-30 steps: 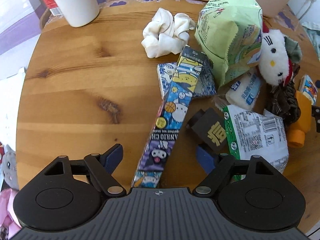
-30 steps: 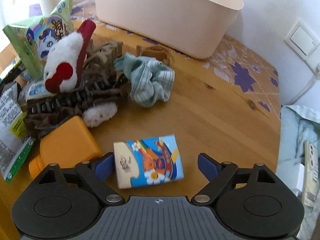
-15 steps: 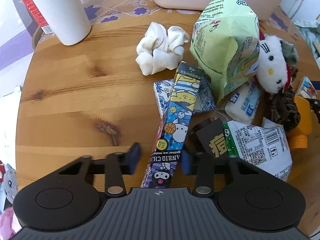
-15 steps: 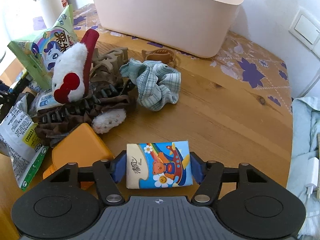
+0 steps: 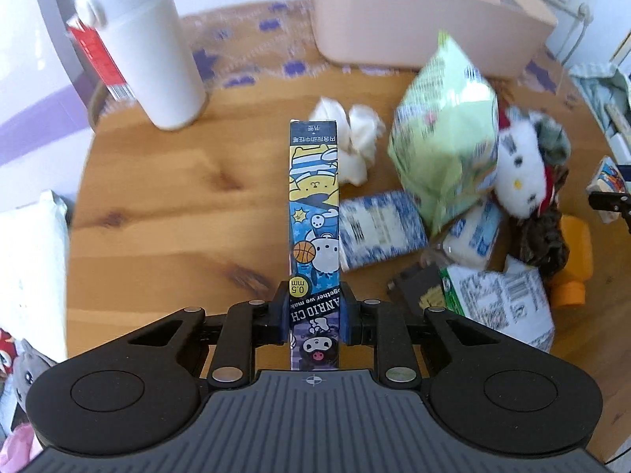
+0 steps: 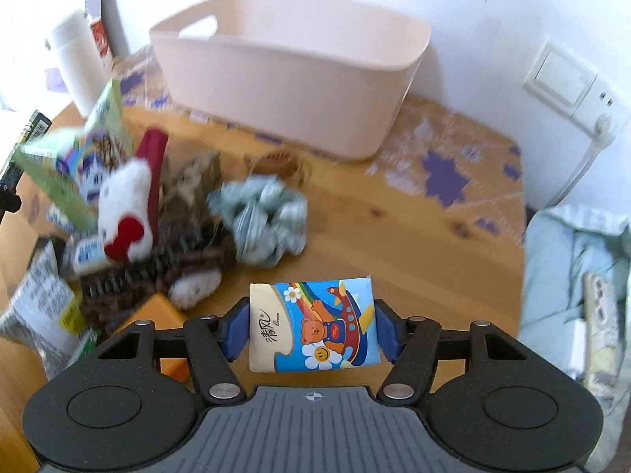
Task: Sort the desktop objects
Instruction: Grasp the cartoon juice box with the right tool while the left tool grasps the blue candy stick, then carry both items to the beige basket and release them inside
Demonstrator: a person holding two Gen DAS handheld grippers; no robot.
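Both tools lifted off the desk (image 5: 165,213): left tool (image 5: 314,312) just clamped the cartoon pen box (image 5: 314,213), right tool (image 6: 311,328) gripping the tissue pack (image 6: 313,325).

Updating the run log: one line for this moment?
left gripper: shut on pen box | right gripper: shut on tissue pack | bin: nothing visible inside

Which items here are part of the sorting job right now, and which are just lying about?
In hand for the job:
- long cartoon pen box, clamped in the left tongs
- tissue pack, clamped in the right tongs
- beige bin, the likely destination

Lying about:
- white bottle
- green snack bag
- plush cat toy
- checked cloth
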